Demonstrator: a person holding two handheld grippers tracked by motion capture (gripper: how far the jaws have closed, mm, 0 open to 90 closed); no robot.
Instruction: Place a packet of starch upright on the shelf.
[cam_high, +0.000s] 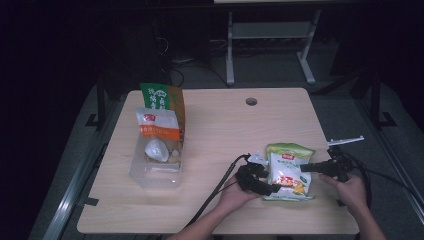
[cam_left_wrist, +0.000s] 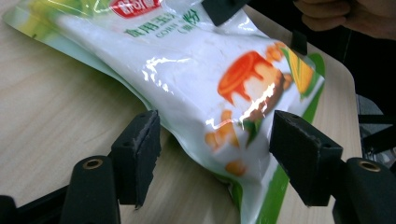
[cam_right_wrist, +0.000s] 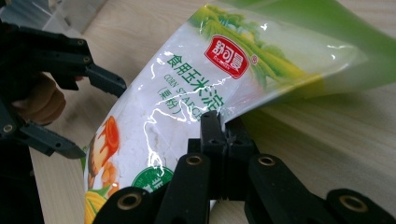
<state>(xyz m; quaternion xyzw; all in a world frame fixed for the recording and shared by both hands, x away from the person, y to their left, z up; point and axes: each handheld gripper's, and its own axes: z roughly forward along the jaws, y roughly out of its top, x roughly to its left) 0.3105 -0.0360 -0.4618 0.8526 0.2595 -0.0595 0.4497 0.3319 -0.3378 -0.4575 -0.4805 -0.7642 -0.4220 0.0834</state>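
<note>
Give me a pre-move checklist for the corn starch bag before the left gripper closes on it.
1. Right gripper pinching the corn starch bag edge: ok.
2. Left gripper jaws open: ok.
3. Bag's lower end between the left jaws: ok.
4. Left pads touching the bag: not ok, gaps on both sides.
5. Bag sealed: cannot tell.
6. Clear plastic bin well away on the table: ok.

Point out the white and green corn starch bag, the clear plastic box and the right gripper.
White and green plastic corn starch bag (cam_high: 287, 172): high view, middle of its printed front.
Clear rectangular plastic box (cam_high: 152, 176): high view, its near wall.
Right gripper (cam_right_wrist: 223, 125): right gripper view, jaw tips shut on the bag's edge.
</note>
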